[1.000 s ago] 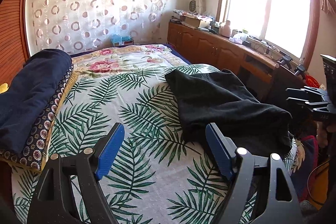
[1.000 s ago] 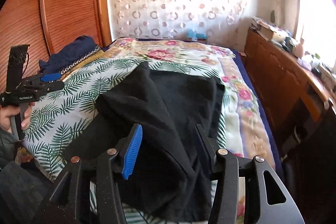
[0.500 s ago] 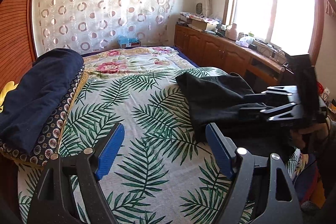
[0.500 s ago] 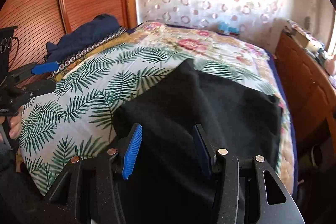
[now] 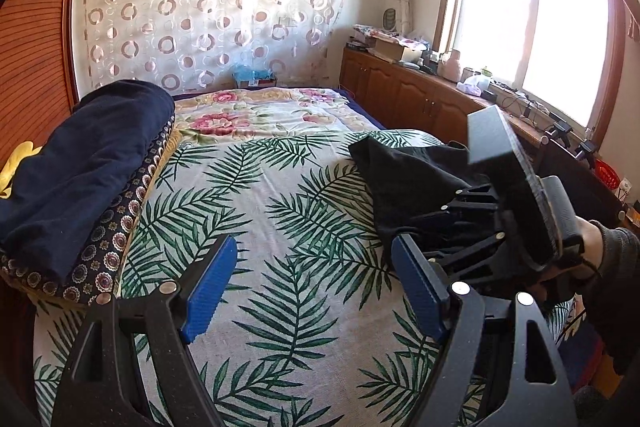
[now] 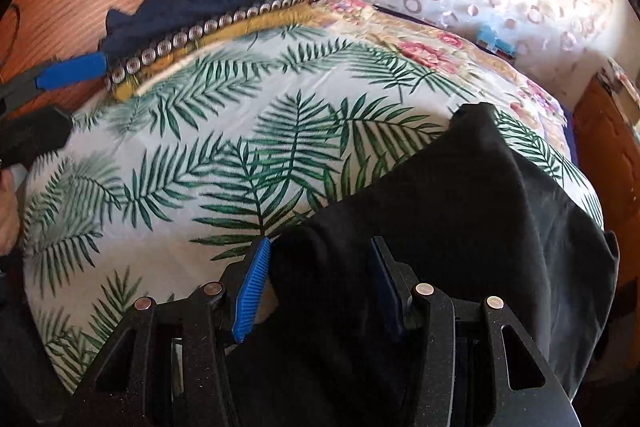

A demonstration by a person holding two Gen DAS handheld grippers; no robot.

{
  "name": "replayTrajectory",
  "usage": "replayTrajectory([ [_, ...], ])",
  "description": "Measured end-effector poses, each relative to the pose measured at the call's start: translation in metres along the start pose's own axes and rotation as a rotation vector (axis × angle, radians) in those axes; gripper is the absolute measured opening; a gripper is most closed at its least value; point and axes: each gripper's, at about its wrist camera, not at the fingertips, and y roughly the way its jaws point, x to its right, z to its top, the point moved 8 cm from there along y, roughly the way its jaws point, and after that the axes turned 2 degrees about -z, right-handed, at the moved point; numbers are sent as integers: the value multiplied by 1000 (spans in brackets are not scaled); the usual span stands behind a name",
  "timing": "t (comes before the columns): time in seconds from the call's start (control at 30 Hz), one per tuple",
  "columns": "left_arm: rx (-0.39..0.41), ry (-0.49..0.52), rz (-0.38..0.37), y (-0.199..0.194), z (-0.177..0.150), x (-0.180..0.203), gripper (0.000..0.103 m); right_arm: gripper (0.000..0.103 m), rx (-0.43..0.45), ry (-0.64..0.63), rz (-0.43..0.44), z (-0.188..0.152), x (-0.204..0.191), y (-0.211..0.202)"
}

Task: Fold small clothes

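Home bedroom, bed (image 5: 288, 235) under a palm-leaf sheet, folded navy bedding (image 5: 80, 163) at one side, patterned curtain (image 5: 208, 15), sunlit window (image 5: 532, 19), cluttered wooden cabinets (image 5: 400, 99)

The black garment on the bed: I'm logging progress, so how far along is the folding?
Nothing looks folded: the black garment lies rumpled on the leaf-print bedspread. In hand: the right gripper stands open around its near edge. The left gripper hangs open over bare bedspread. Every fold remains.
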Motion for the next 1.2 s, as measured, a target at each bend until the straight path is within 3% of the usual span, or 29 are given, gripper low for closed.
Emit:
replayTrajectory([
  [0.07,-4,2,-2,1,-1,1,81,52,2,-15,-5,1,0,3],
  [0.1,-6,4,-4,2,-2,3,81,47,1,-14,1,2,1,3],
  [0.13,-8,5,-6,2,-3,3,81,26,3,-15,0,3,3,2],
  [0.23,-14,10,-9,3,-4,6,81,15,16,-12,1,4,8,-7],
  [0.47,-24,9,-17,7,-7,8,81,13,142,86,-94,25,80,-58],
  [0.6,-32,14,-24,10,-9,11,81,13,177,125,-280,29,146,-73],
  [0.7,-39,19,-28,12,-10,14,81,14,120,212,-496,16,206,-65],
  [0.77,-43,25,-32,13,-11,17,81,18,83,261,-574,3,232,-60],
  [0.83,-49,29,-35,15,-13,19,81,33,88,312,-568,-8,242,-62],
  [0.9,-60,30,-41,18,-15,22,81,37,117,348,-524,-16,239,-68],
  [1.07,-73,50,-67,21,-17,35,81,37,135,323,-430,-45,209,-87],
  [1.2,-89,75,-93,26,-18,50,81,37,140,319,-358,-94,182,-114],
])
